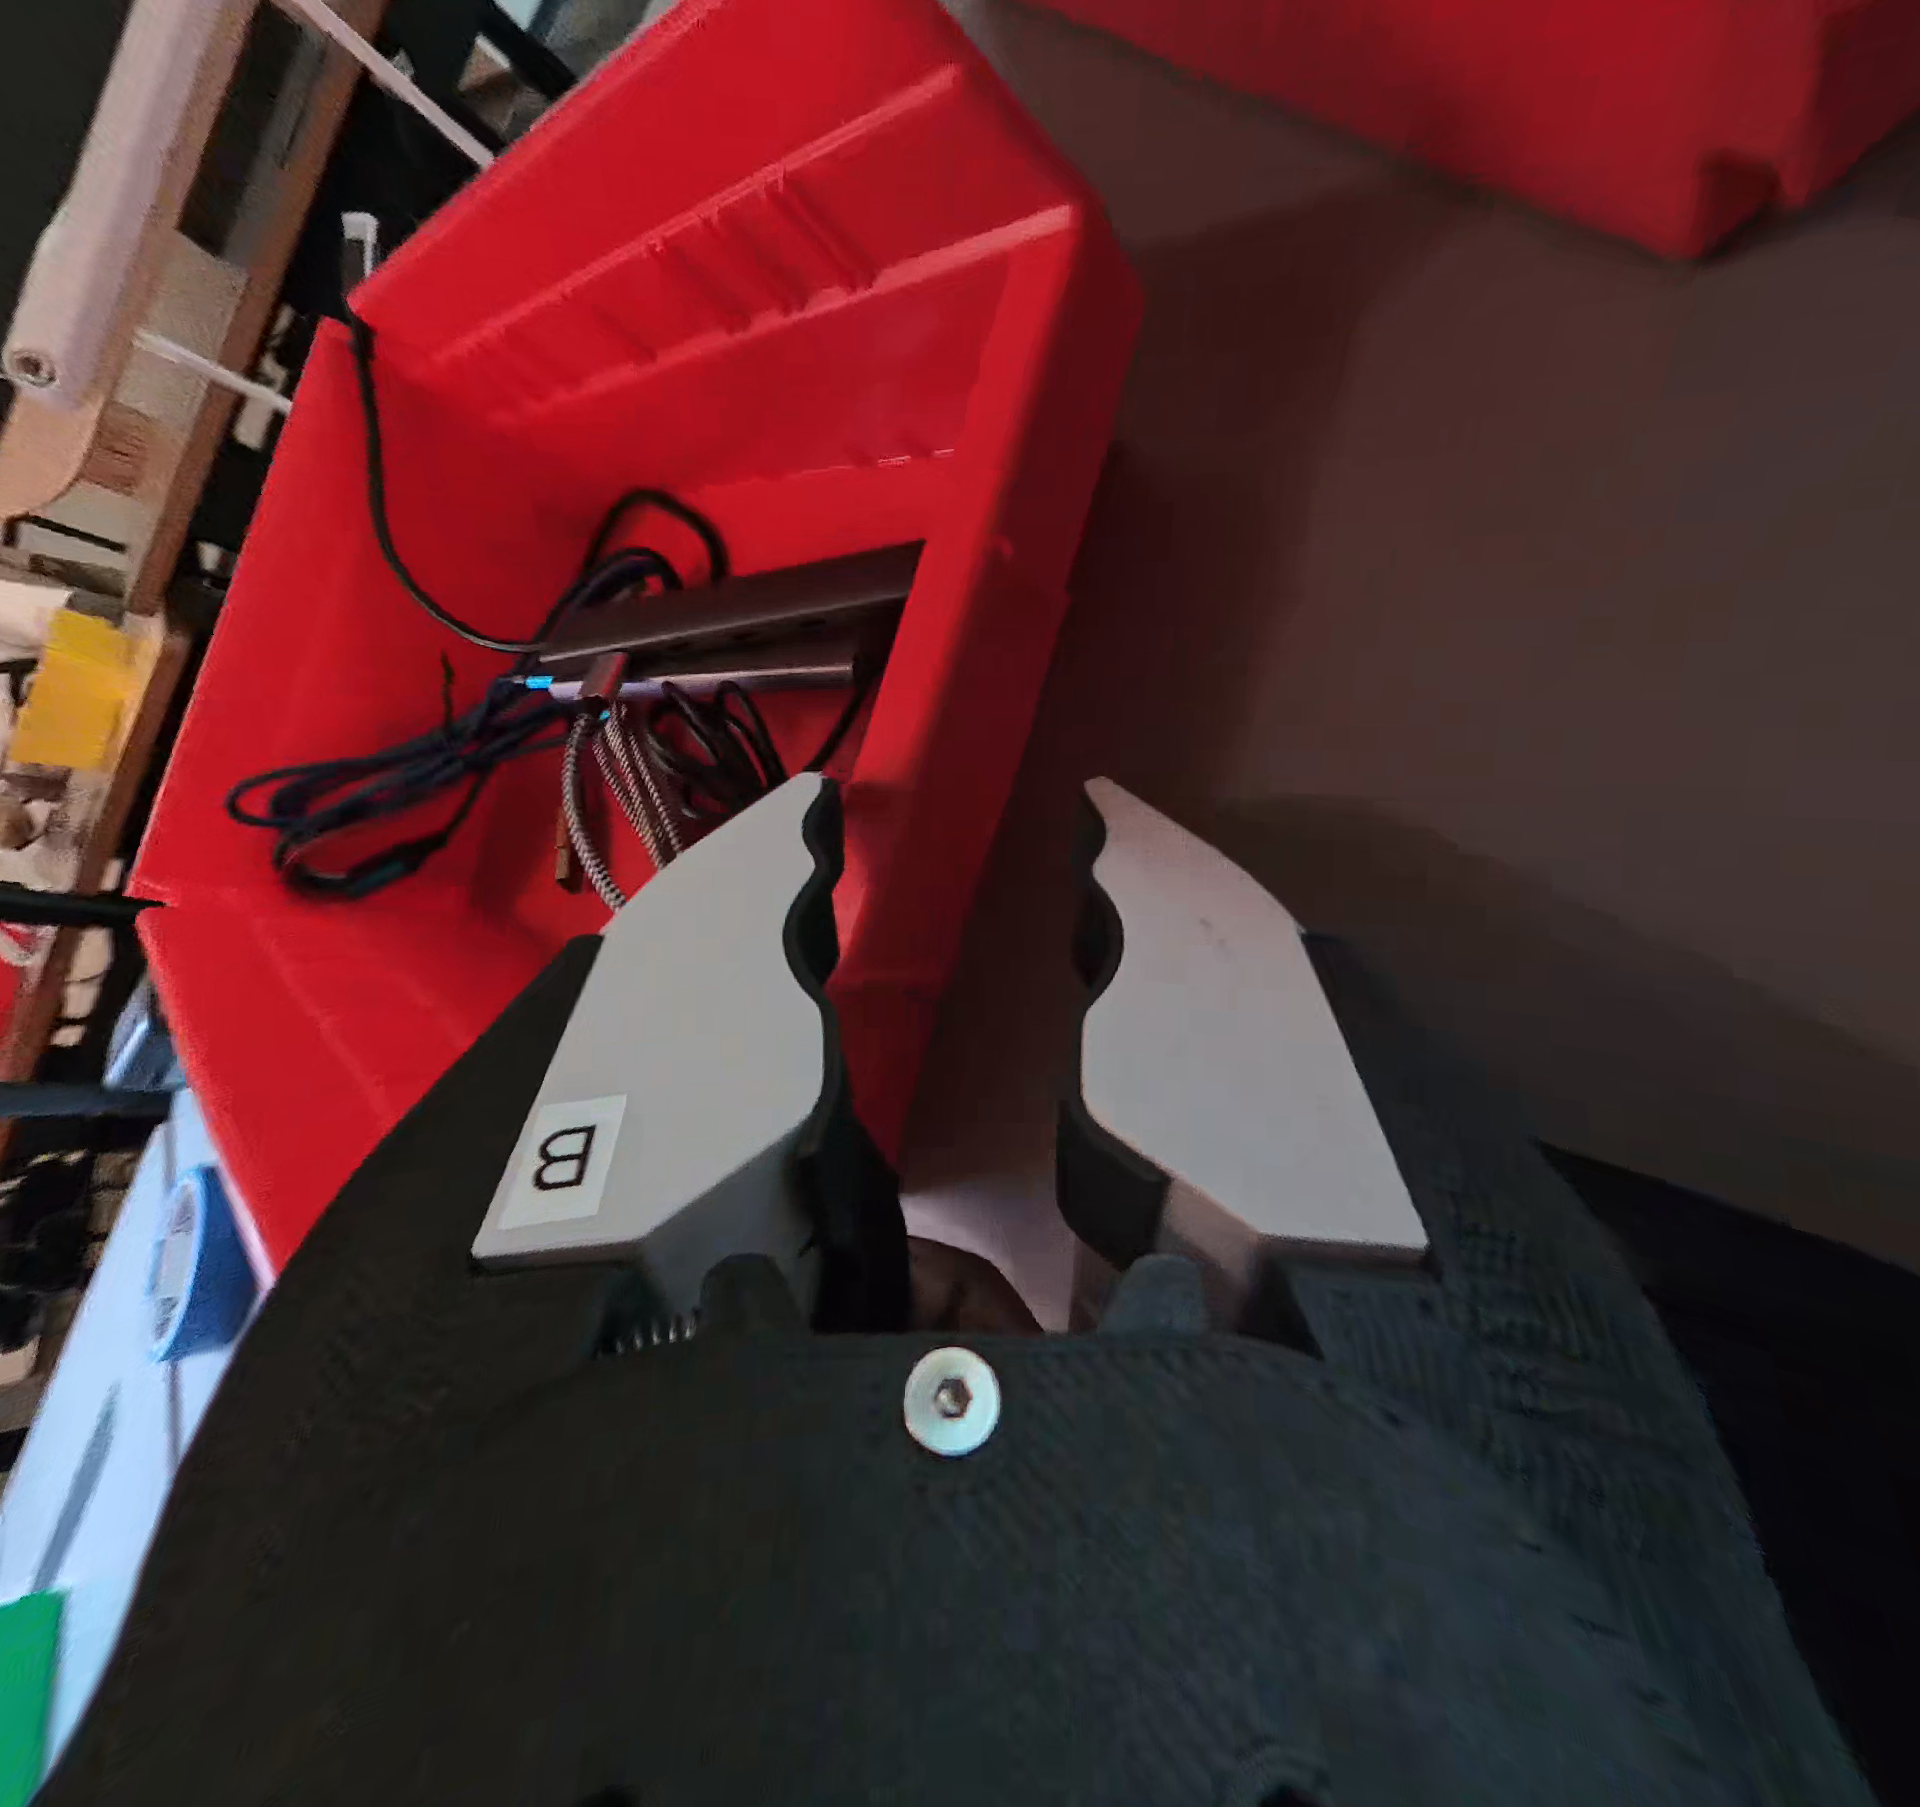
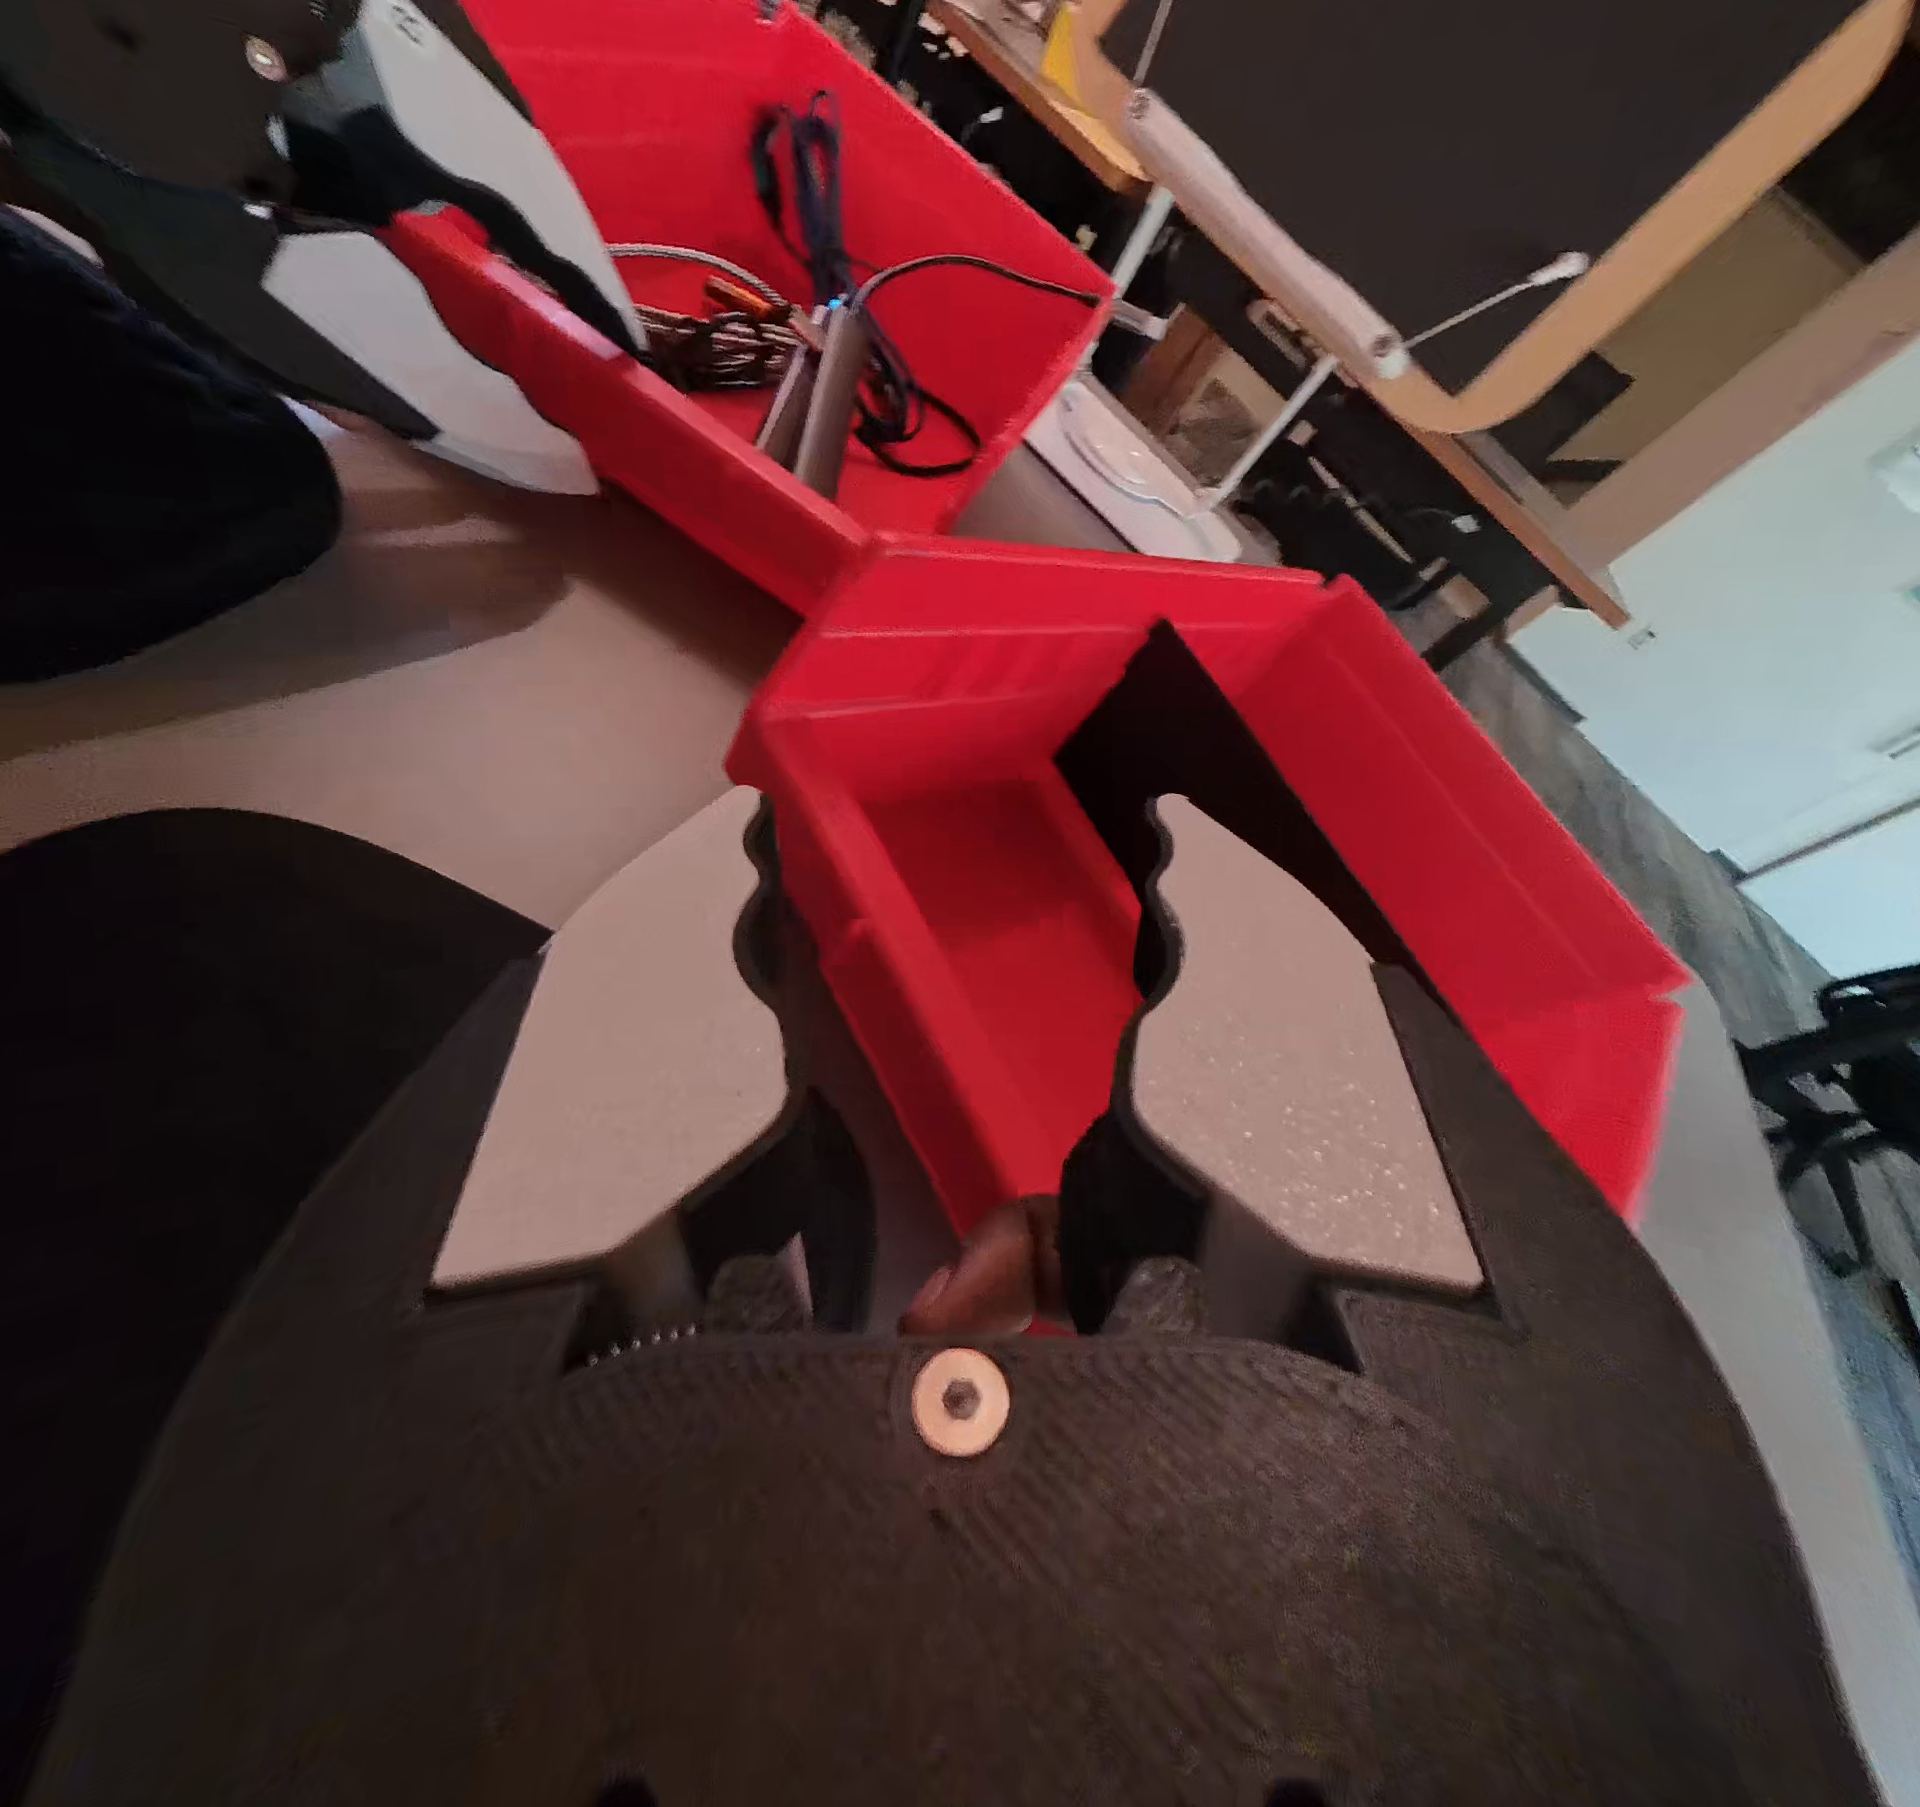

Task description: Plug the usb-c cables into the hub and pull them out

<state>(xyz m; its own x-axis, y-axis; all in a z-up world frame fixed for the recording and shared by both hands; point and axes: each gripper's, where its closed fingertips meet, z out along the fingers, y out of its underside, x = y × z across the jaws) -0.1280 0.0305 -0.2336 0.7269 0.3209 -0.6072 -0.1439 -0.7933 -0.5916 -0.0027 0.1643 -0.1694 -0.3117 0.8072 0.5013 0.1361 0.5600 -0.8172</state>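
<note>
Fingers [image 1: 717, 936] of both grippers wide, empty; hub [image 1: 727, 614] and cables [image 1: 436, 770] in red bin [image 1: 343, 614].

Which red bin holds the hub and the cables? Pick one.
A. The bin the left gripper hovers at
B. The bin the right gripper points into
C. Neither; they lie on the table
A: the hub and cables lie in the red bin beside the left gripper.

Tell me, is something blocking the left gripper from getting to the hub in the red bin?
Partly. The open left gripper sits at the red bin near wall, and coiled cables lie between it and the hub.
</note>
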